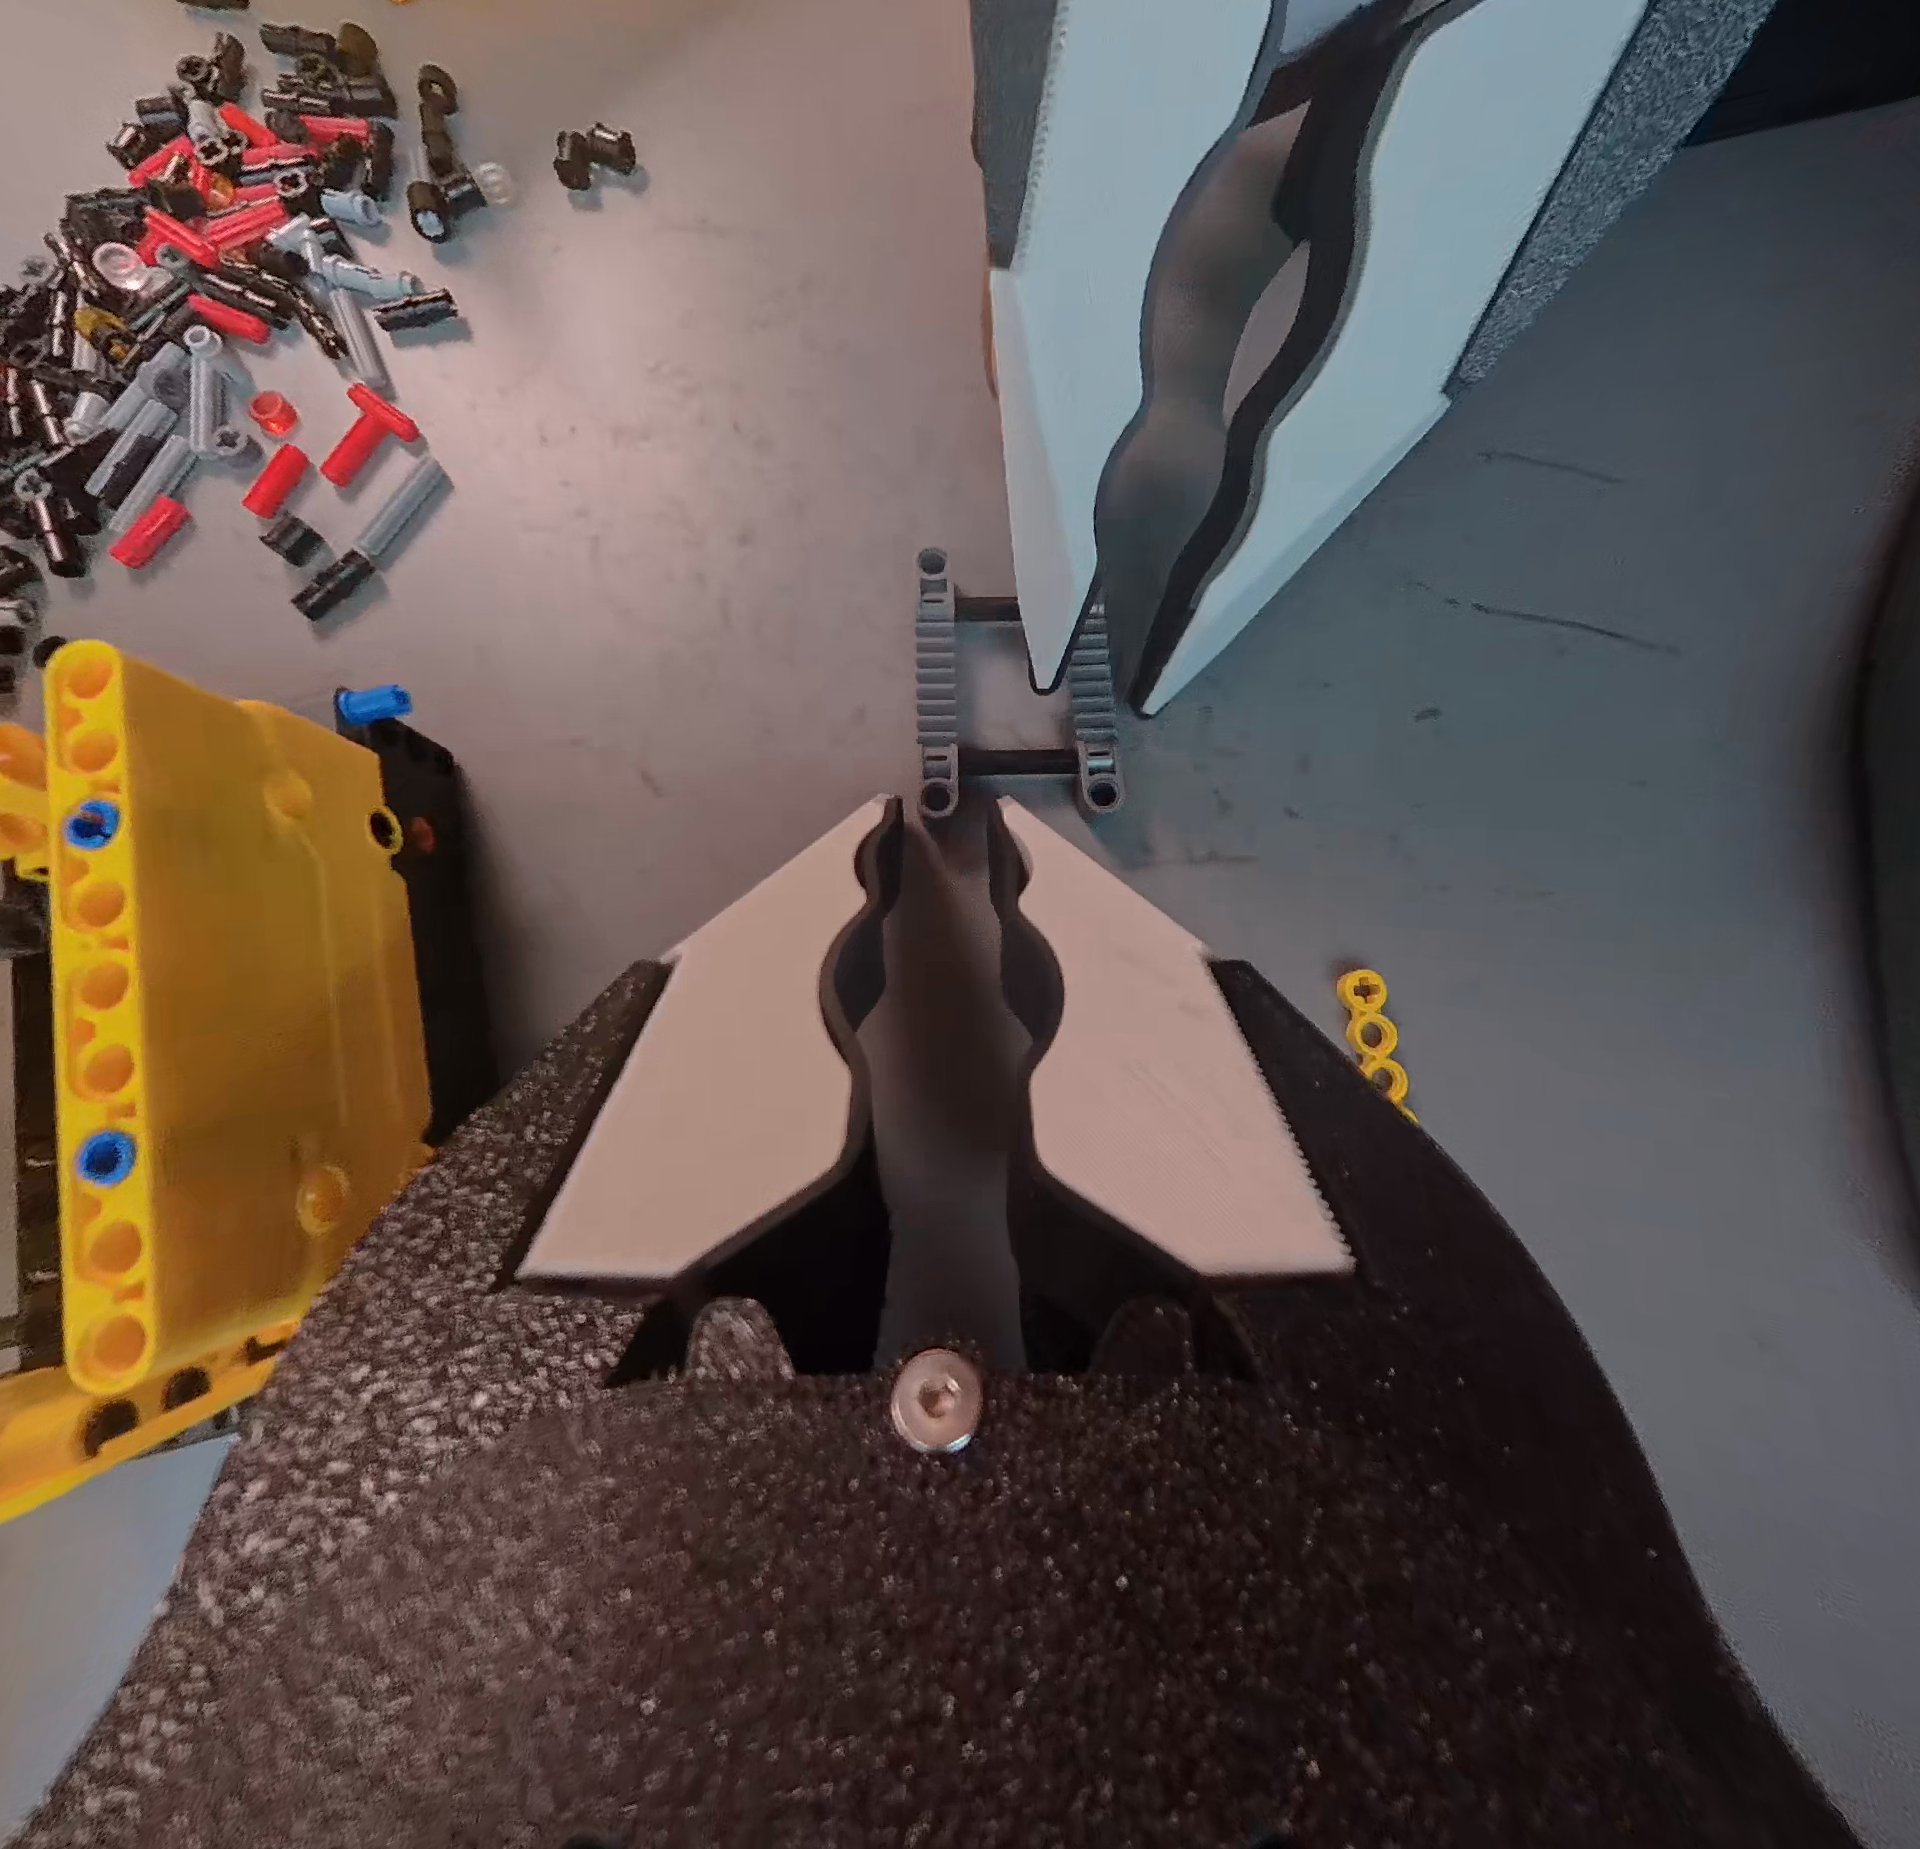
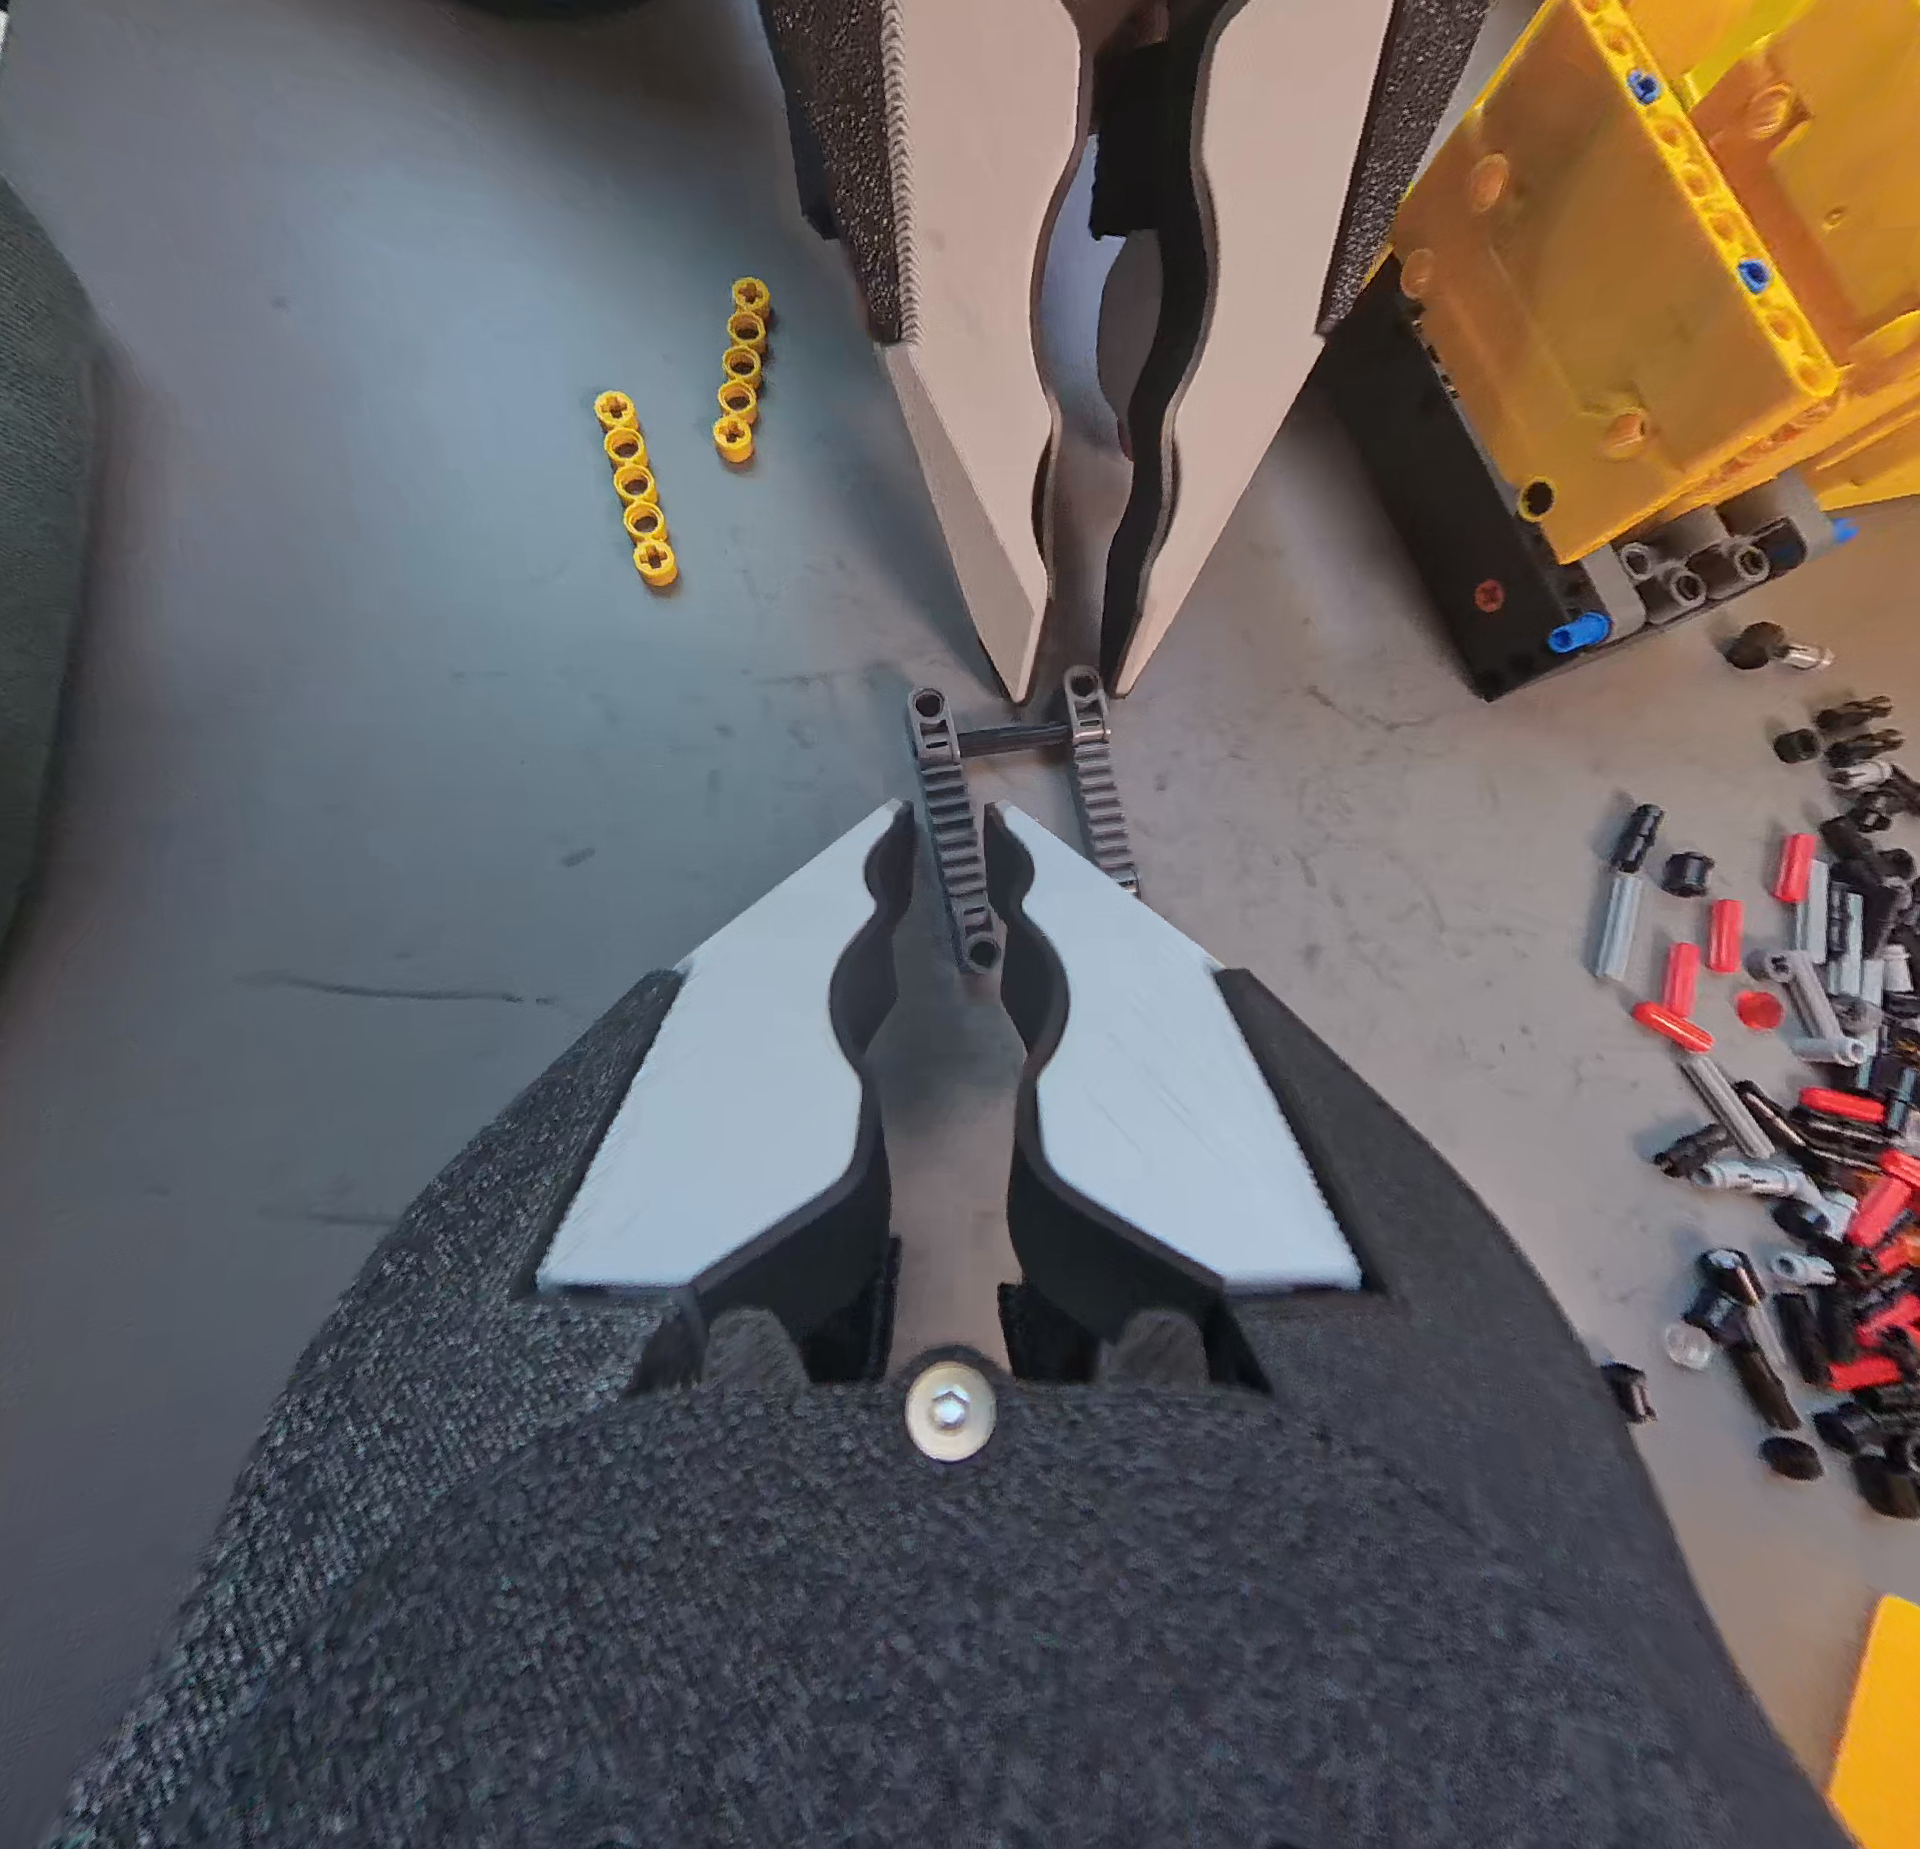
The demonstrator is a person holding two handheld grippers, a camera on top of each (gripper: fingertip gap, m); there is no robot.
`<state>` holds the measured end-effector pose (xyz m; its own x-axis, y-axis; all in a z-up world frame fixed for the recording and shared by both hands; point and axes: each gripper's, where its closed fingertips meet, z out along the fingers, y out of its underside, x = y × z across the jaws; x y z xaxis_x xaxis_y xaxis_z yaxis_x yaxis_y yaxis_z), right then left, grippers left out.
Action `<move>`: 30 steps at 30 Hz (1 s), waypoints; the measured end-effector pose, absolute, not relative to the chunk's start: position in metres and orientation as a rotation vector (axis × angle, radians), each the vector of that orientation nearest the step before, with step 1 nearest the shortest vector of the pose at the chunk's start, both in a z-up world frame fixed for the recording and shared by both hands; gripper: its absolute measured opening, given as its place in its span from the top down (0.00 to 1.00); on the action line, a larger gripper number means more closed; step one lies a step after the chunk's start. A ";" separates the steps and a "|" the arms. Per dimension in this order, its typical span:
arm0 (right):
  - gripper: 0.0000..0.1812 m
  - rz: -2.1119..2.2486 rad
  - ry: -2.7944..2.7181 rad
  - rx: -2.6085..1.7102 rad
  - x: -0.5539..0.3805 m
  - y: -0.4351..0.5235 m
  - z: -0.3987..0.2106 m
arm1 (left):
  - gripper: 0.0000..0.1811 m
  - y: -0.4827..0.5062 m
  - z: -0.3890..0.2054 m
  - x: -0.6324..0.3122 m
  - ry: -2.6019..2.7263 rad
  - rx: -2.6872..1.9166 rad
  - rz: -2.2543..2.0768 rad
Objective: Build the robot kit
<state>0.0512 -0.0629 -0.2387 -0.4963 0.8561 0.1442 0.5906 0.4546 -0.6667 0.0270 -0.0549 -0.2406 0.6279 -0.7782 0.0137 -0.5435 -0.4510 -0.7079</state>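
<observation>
- Right gripper (image 2: 948,812): jaws narrow, clamped around one grey toothed rack (image 2: 954,833) of a small two-rack frame lying on the grey surface (image 2: 416,864).
- Left gripper (image 1: 940,812): jaws narrow, tips around the other grey rack (image 1: 935,687); whether it grips, I cannot tell.
- Yellow beams (image 2: 636,490) beside; loose pins (image 1: 208,272) and a yellow model (image 1: 229,968) well apart.

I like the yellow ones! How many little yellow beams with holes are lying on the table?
2: one yellow beam left, another yellow beam beside it, nearer the left gripper.
</observation>
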 end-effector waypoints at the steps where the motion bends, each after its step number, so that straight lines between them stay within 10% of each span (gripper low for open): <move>1: 0.95 0.775 -2.248 -1.210 0.051 -0.064 -0.239 | 0.93 -0.055 -0.241 0.029 1.035 -2.164 -0.446; 30: 0.96 0.899 -2.174 -1.395 0.050 -0.062 -0.240 | 0.97 -0.054 -0.243 0.028 1.121 -2.112 -0.402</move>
<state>0.0498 -0.0621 -0.2397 -0.4194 0.9078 -0.0076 0.6482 0.2936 -0.7026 0.0275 -0.0536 -0.2426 0.5771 -0.8151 -0.0507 -0.5975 -0.3792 -0.7065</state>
